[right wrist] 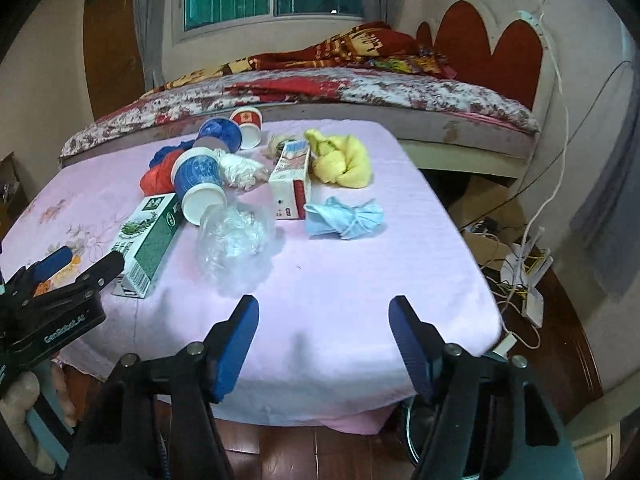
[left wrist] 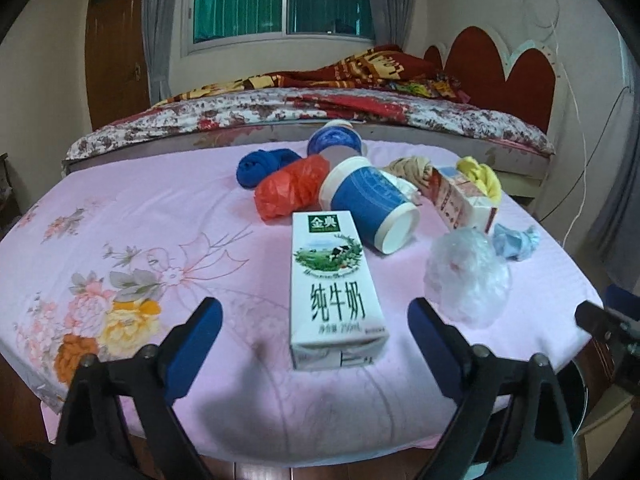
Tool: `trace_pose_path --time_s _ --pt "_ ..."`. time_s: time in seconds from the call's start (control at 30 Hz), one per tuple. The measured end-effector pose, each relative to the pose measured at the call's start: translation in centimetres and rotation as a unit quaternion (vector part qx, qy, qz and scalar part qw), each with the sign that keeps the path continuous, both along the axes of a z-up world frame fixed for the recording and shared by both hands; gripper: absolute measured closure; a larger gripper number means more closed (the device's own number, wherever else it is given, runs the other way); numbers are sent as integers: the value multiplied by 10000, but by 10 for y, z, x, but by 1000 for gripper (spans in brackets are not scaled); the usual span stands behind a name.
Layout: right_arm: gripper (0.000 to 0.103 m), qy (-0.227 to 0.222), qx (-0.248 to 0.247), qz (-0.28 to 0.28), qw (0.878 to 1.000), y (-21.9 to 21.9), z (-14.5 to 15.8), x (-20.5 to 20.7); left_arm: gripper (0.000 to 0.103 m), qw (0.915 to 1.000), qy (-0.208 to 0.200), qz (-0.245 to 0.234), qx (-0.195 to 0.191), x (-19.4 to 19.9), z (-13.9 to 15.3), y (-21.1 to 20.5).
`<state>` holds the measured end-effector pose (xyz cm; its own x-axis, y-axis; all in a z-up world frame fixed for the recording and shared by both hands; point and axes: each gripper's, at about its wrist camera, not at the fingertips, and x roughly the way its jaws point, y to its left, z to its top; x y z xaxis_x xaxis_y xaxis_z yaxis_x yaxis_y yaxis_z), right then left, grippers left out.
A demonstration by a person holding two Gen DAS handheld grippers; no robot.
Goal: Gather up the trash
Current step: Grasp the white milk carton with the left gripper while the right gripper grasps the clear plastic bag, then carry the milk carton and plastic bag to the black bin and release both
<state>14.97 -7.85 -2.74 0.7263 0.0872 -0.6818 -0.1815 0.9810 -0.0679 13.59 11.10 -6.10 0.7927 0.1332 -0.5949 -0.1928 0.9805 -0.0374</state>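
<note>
The table (right wrist: 360, 300), draped in a pink floral cloth, has its near edge just under both grippers, and its right edge drops to a wooden floor strewn with cables (right wrist: 520, 280); a bed (left wrist: 320, 116) runs along its far side. The near strip of cloth in front of the milk carton (left wrist: 334, 292) and all the cloth to the left of the carton lie bare, giving open room there. The left gripper (left wrist: 316, 344) hangs over the near edge with its blue-padded jaws apart, the carton lying between them but untouched by either pad. The right gripper (right wrist: 324, 336) has its jaws apart too, a little narrower, holding nothing, with bare cloth between them. The white and green carton lies flat on its side, its base toward the near edge. Just behind the carton a blue paper cup (left wrist: 368, 208) lies tipped over, its white bottom facing the camera. A crumpled clear plastic bag (left wrist: 466, 276) sits right of the carton, a red plastic bag (left wrist: 292, 188) behind the carton on the left. Further right of the carton lie a small red and white box (right wrist: 292, 184), a wad of blue paper (right wrist: 346, 218) and a yellow cloth (right wrist: 344, 160).
</note>
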Motion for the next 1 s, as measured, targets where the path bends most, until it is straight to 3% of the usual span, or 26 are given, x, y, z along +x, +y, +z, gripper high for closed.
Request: trace_pose_path --time_s 0.13,0.23,0.3,0.47,0.67,0.73,0.9,0.97,1.0 --pt "34 129 27 133 9998 9 -11 14 13 9998 173 33 122 19 -12 1" --pt "34 184 40 312 9993 19 -17 23 23 9994 351 -22 -3 30 -21 10" --pt "34 198 50 459 9987 28 -19 28 47 9991 346 -180 -157 29 -22 16" --pt "34 224 26 809 9965 56 -28 45 48 9993 261 -249 -79 22 -20 23" --pt "36 443 110 812 9956 75 -48 72 48 9992 206 -237 -256 18 -15 34" --pt "47 519 224 814 9951 76 -52 78 48 9992 179 -249 -261 16 -12 37" --pt "51 366 332 821 9954 81 -47 82 48 9992 106 -347 -176 9 -4 38" --pt "88 341 432 912 9943 83 -43 83 48 9992 77 -360 -159 6 -2 38" --pt "95 415 525 967 9931 82 -43 84 48 9991 72 -388 -151 5 0 38"
